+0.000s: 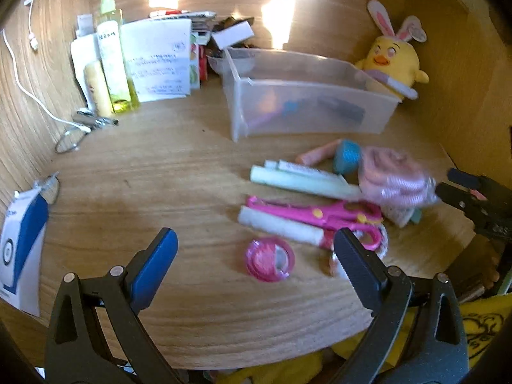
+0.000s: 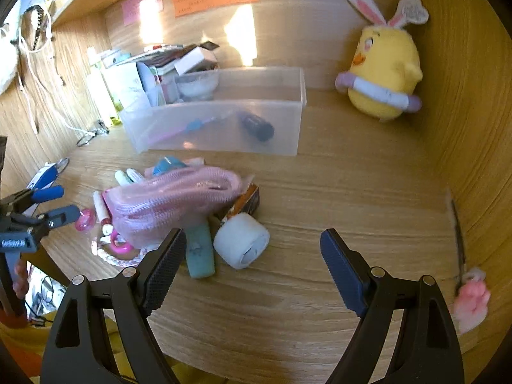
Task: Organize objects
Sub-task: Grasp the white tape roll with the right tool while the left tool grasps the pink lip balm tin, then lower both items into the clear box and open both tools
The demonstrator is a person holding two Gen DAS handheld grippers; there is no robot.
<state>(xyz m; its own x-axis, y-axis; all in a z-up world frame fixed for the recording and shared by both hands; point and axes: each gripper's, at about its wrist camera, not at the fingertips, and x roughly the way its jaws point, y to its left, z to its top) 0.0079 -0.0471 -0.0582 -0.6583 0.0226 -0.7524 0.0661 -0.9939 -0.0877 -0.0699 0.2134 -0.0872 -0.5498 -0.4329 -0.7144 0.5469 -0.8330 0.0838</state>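
Observation:
A clear plastic bin (image 1: 307,102) (image 2: 224,124) stands at the back of the wooden desk and holds a few small items. In front of it lies a pile: pink scissors (image 1: 323,214), pale tubes (image 1: 304,182), a pink round case (image 1: 270,259), a blue tape roll (image 1: 347,156), a bagged pink item (image 1: 393,176) (image 2: 172,198), a white roll (image 2: 241,240) and a teal tube (image 2: 200,252). My left gripper (image 1: 256,249) is open just above the pink case. My right gripper (image 2: 252,256) is open, the white roll between its fingers' line; it also shows at the left wrist view's right edge (image 1: 454,188).
A yellow plush chick (image 1: 393,60) (image 2: 384,76) sits in the back right corner. Bottles (image 1: 110,60), papers and boxes (image 1: 156,57) crowd the back left. A white cable (image 1: 28,92) hangs on the left wall. A blue-and-white box (image 1: 19,249) lies at the left edge.

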